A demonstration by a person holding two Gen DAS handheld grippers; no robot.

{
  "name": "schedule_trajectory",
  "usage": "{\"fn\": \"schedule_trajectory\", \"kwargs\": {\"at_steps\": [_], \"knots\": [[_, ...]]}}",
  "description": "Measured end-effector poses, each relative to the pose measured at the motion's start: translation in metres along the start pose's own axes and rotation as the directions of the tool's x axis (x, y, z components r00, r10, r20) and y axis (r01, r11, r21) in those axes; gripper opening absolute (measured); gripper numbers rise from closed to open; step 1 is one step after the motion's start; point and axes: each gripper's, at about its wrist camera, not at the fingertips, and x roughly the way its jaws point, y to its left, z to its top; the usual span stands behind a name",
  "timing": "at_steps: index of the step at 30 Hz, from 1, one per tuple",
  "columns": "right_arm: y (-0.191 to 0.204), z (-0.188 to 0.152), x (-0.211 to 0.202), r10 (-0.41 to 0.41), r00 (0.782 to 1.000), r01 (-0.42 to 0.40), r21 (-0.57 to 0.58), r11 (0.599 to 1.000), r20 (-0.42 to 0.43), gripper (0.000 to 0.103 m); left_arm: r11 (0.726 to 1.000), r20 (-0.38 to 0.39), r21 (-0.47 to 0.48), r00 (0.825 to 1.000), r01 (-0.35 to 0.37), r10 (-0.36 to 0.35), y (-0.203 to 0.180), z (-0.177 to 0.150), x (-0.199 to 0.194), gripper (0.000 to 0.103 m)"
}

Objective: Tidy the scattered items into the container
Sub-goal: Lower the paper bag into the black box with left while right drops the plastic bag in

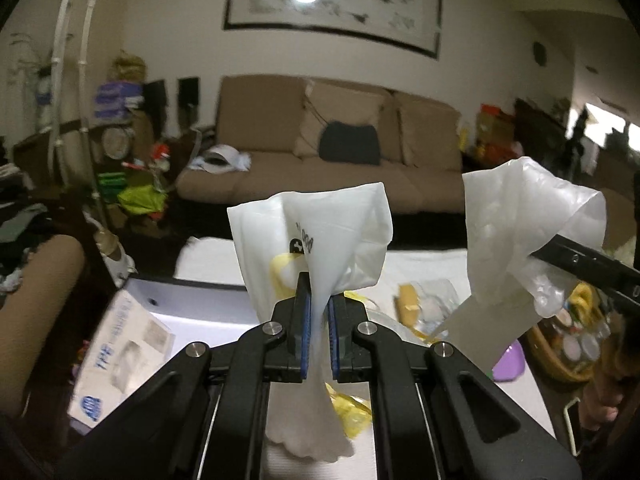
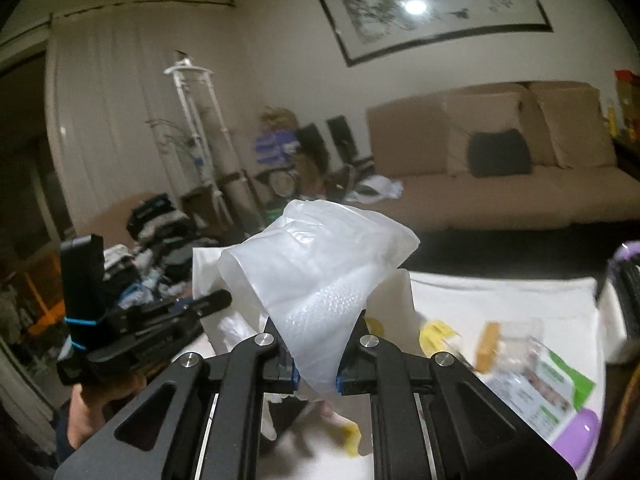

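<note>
While both grippers hold it aloft, the white plastic bag hangs above the tabletop, one handle apiece.

- Left gripper: fingers clenched on a twisted handle bearing a printed logo; film trails down between the blue pads.
- Right gripper: fingers grasping the other handle, translucent and bunched over the tips.
- Bag: presumably the container; its mouth is hidden below the grippers, so how far it gapes cannot be told.
- Loose items on the tabletop: yellow wrappers, an orange-brown packet, a green-and-white pouch, a purple item.
- White carton: at the left edge.

Risks, as judged:
- Thin film may slip or tear if the handles are pulled apart too hard.
- With both grippers occupied, neither is free to load items.
- A slack, swinging bag could sweep wrappers off the tabletop.
</note>
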Motion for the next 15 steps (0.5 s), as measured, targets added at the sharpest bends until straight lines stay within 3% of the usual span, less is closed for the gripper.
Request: {"fn": "schedule_trajectory", "kwargs": {"at_steps": [10, 15], "knots": [[0.075, 0.027, 0.065, 0.168, 0.985, -0.167, -0.039, 0.985, 0.025, 0.010, 0.992, 0.112, -0.102, 0.989, -0.081, 0.092, 0.101, 0.012, -0.061, 0.007], [0.112, 0.036, 0.098, 0.254, 0.967, -0.252, -0.049, 0.966, 0.037, 0.010, 0.968, 0.067, -0.188, 0.981, -0.165, 0.181, 0.158, -0.002, -0.060, 0.007]]}}
